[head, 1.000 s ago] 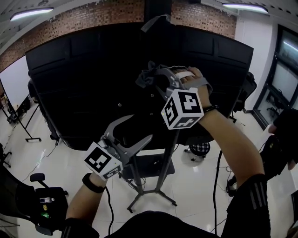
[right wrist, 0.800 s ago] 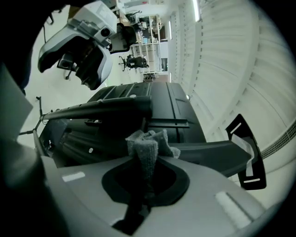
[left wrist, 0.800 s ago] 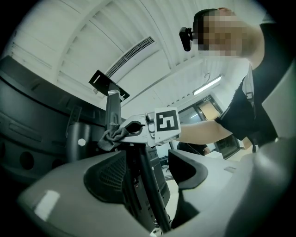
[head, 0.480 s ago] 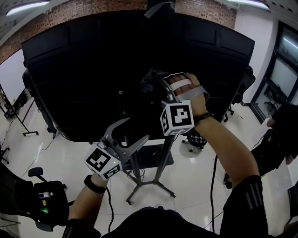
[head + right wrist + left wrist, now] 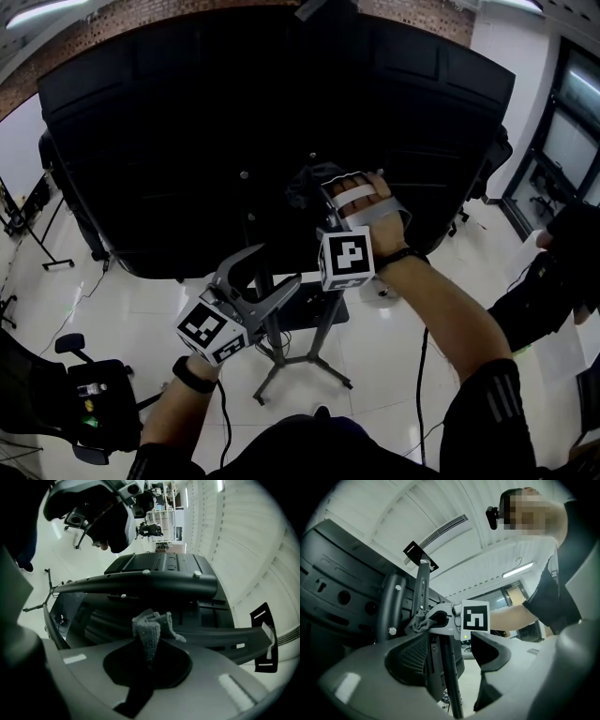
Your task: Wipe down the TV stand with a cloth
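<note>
Seemingly we're mid-wipe: the cloth [image 5: 151, 627] sits pinched in our right gripper [image 5: 311, 187], up by the TV stand [image 5: 274, 342]'s upper column behind the screen. We judge the lower pole and legs remain. Our left gripper [image 5: 275, 265] hangs spread, empty.

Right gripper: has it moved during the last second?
Yes. The right gripper, shut on the cloth, has come down the TV's black back toward the stand post.

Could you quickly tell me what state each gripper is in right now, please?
Left gripper: open, jaws apart, gripping nothing; stand pole shows in the gap.
Right gripper: shut on the grey cloth.
</note>
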Motion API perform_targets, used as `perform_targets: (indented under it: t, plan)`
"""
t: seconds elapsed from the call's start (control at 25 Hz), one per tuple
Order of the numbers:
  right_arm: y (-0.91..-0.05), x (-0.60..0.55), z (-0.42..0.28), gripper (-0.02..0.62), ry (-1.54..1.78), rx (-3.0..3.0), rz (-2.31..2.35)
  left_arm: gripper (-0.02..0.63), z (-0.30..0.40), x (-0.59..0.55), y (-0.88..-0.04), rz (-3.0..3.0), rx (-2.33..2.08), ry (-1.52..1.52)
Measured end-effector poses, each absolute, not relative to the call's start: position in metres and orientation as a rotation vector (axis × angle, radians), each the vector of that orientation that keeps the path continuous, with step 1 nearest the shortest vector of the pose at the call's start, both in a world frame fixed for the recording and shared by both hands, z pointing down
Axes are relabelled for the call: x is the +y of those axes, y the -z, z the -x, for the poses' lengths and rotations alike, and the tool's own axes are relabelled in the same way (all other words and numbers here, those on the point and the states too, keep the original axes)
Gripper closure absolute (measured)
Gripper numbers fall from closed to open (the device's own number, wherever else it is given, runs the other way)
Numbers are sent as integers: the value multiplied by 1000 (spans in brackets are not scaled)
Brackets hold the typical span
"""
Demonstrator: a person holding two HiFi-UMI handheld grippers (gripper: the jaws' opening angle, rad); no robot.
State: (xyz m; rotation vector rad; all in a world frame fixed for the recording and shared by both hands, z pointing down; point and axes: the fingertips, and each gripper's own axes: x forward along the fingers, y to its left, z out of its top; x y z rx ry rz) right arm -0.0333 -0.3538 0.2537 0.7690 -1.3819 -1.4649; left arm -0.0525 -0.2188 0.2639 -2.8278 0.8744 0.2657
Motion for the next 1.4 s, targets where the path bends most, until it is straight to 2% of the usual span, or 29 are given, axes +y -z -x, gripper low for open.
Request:
perform_targets:
  t: [1.0,1.2,1.4]
  plan:
    - [-399,-356,34,574,1261,-1431,-706,296,57,-212,-321,2942,846,-194]
    - [-392,-343,35,574,1227,-1523,-749,296,60,-211,-324,2939,823,-201]
    - [-337,-306,28,572,1162,-1848,-905,296,54,-207,-311,2920,789,-224]
